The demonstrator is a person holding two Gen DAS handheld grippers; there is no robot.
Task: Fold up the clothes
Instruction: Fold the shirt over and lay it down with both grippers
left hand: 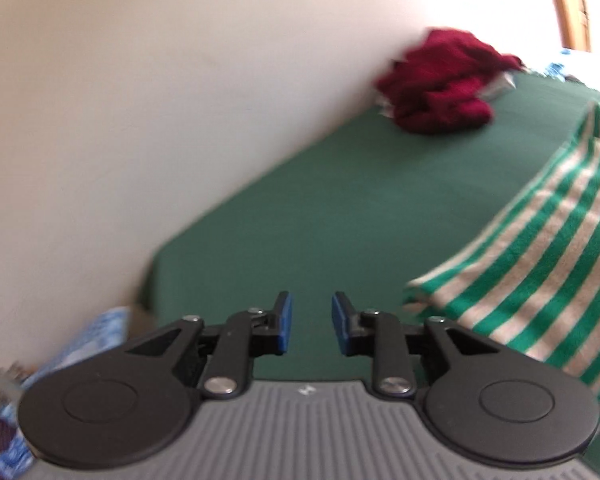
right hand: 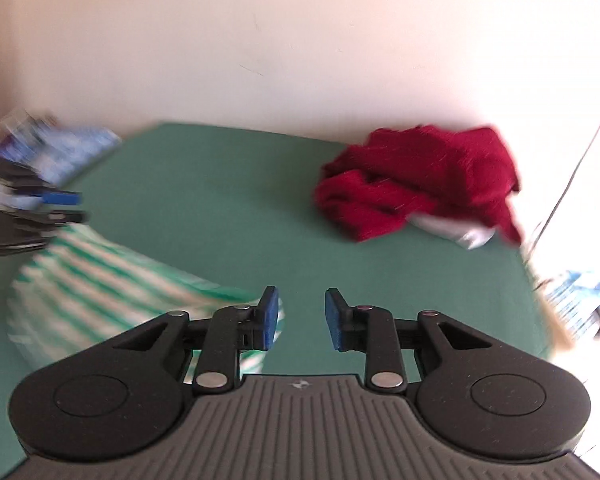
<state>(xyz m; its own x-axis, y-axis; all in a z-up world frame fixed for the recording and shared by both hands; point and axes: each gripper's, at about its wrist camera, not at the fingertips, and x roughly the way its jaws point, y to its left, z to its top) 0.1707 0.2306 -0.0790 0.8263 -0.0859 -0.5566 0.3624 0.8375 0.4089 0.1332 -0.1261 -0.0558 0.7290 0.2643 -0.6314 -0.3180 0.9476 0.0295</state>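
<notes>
Both sets of fingers are hanging released above the green bed (right hand: 220, 184), grasping nothing.

I am hovering my left fingers (left hand: 312, 322) beside the striped garment (left hand: 540, 256), my right fingers (right hand: 302, 318) facing the crumpled red garment (right hand: 416, 180). Which piece comes next, I am judging unclear: blur is hiding the striped cloth's folds and something white under the red.

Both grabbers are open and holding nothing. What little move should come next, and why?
Probably the right gripper should reach for the red pile and close on an edge. Both grippers are open and empty; the left gripper hovers beside the striped cloth, which already lies fairly flat. The red pile is crumpled by the wall, plainly unfolded, and lies ahead of the right fingers.
</notes>
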